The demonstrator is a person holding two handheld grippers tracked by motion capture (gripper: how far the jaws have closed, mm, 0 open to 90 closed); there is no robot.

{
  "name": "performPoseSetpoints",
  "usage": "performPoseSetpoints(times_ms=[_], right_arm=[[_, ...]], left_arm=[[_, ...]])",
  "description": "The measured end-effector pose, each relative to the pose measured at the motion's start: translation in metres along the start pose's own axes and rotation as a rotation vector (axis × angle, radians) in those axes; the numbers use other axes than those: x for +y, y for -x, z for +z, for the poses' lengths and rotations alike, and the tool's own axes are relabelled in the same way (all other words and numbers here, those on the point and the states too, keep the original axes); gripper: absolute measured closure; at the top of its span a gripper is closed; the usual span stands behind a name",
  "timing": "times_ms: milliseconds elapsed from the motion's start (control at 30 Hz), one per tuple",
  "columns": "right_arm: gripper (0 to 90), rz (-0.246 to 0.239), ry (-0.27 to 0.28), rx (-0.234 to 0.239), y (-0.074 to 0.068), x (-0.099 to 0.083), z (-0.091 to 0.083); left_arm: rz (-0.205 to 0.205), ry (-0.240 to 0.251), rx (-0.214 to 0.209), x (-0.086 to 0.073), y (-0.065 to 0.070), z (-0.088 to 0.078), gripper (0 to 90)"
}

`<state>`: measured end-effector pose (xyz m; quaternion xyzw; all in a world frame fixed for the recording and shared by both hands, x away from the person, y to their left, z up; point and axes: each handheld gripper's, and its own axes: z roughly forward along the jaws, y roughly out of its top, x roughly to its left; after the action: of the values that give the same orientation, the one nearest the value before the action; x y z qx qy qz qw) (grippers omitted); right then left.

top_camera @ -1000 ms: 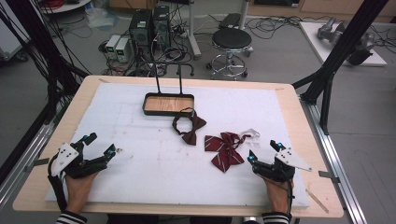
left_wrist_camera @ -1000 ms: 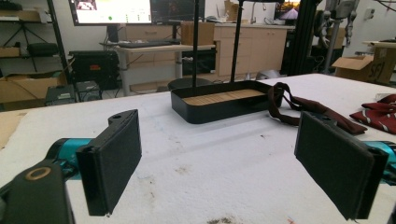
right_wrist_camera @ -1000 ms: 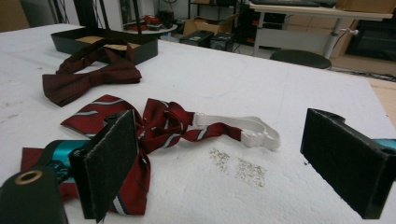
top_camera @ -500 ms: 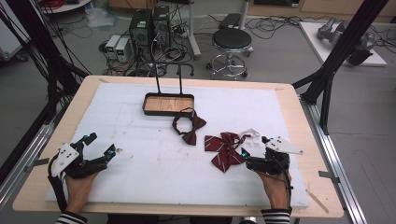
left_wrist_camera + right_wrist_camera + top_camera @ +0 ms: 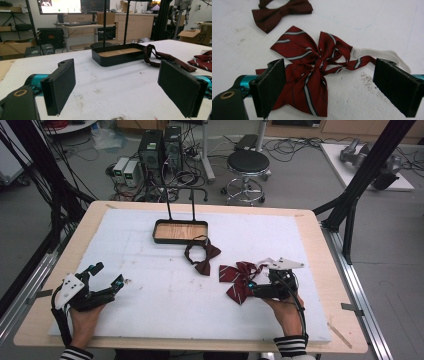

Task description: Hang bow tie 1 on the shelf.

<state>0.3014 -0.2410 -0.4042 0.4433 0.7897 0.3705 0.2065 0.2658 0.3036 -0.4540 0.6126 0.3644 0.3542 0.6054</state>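
The right tool (image 5: pixel 328 86) hung wide open, gripping nothing, over the striped bow (image 5: pixel 312 67); closing on its knot seemed next

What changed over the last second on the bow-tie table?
The right gripper turned and moved left up to the striped bow tie, jaws open around it, nothing gripped yet. The left gripper, open, the plain bow tie and the black tray kept their places.
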Motion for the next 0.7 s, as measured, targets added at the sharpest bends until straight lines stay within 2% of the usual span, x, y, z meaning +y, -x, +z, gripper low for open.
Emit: performPoseSetpoints(times_ms=[233, 300, 367, 500, 633, 700], right_arm=[[10.8, -0.018, -0.067, 0.016, -0.005, 0.004, 0.011], [16.5, -0.025, -0.081, 0.006, -0.007, 0.006, 0.013], [17.2, -0.046, -0.088, 0.001, -0.009, 0.008, 0.015], [17.9, -0.056, -0.117, -0.007, -0.011, 0.011, 0.020], [21.7, -0.065, -0.141, -0.006, -0.011, 0.013, 0.025], [23.5, -0.061, -0.156, 0.011, -0.012, 0.014, 0.027]], left_arm=[[-0.002, -0.001, 0.002, 0.000, 0.000, 0.000, 15.2], [-0.002, -0.001, 0.001, 0.000, 0.000, 0.000, 15.2], [0.000, -0.001, 0.001, 0.000, 0.000, 0.000, 15.2], [-0.002, -0.001, 0.001, 0.000, 0.000, 0.000, 15.2], [-0.002, 0.000, 0.001, 0.000, 0.000, 0.000, 15.2], [-0.002, -0.001, 0.001, 0.000, 0.000, 0.000, 15.2]])
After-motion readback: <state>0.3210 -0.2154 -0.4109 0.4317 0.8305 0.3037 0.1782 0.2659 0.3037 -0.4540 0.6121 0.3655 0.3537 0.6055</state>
